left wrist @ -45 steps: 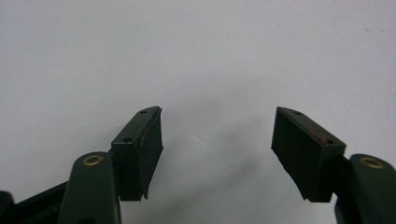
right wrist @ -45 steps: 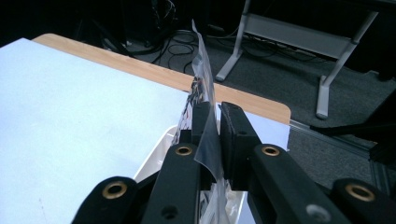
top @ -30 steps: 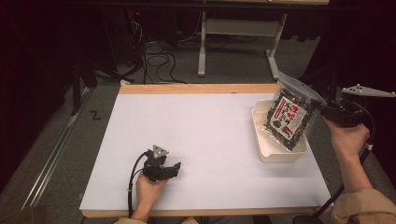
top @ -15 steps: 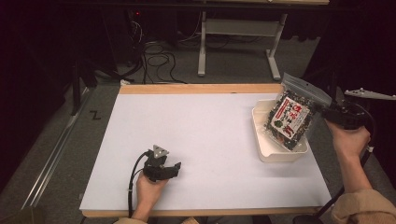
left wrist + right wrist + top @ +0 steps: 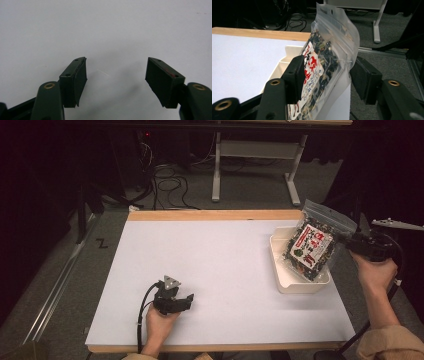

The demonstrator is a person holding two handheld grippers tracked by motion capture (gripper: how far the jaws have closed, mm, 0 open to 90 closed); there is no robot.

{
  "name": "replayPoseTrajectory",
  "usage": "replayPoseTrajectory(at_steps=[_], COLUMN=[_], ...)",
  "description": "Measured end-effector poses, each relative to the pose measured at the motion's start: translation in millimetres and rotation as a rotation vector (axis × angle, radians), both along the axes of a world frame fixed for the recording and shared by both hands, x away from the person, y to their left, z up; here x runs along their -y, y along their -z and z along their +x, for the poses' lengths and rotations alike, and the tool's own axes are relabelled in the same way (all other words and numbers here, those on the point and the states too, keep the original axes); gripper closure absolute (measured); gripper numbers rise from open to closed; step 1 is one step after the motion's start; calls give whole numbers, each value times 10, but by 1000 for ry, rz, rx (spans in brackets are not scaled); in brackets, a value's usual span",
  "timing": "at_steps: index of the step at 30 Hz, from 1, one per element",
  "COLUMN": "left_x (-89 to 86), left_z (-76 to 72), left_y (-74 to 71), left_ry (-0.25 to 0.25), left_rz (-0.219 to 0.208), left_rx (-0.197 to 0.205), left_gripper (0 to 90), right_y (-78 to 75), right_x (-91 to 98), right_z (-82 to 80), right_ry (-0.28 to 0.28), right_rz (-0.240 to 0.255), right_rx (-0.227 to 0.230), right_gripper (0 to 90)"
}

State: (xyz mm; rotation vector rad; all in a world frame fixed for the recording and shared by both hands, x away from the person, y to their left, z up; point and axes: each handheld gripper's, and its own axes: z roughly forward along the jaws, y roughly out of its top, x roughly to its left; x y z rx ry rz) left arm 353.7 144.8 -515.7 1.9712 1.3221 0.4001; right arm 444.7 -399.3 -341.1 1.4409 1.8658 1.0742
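Table [image 5: 220, 270] comes first: one white work surface with a wooden far edge, bare over most of its width, which leaves both hands room to work. One white tray [image 5: 289, 282] sits near its right edge, close to the right hand, probably so a thing can be lowered into it with a short reach. One clear bag [image 5: 312, 245] of dark dried contents with a red and white label hangs tilted over the tray, lower end inside or just above it, I cannot tell which. The right gripper [image 5: 325, 75] has the bag between its jaws; they look parted, one pad [image 5: 297, 75] against the label and the other seemingly off the film, so I cannot tell whether it grips. The left gripper [image 5: 116, 77] rests on the table near the front edge, jaws wide apart and empty, seemingly parked
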Motion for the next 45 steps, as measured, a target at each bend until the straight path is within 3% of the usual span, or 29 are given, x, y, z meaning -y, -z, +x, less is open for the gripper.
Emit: replayPoseTrajectory(at_steps=[14,25,45], left_x=[12,11,6], left_z=[-9,-14,-19], left_y=[-7,-8,-18], left_ry=[7,8,8], left_rz=[-3,4,-2], left_rx=[12,13,19], left_gripper=[337,337,335], right_y=[2,-35,10], right_x=[5,-132,-449], right_z=[-187,-479,-645], right_ry=[-17,-115,-263], right_rz=[-18,-13,0], right_rx=[23,74,54], right_gripper=[413,417,381])
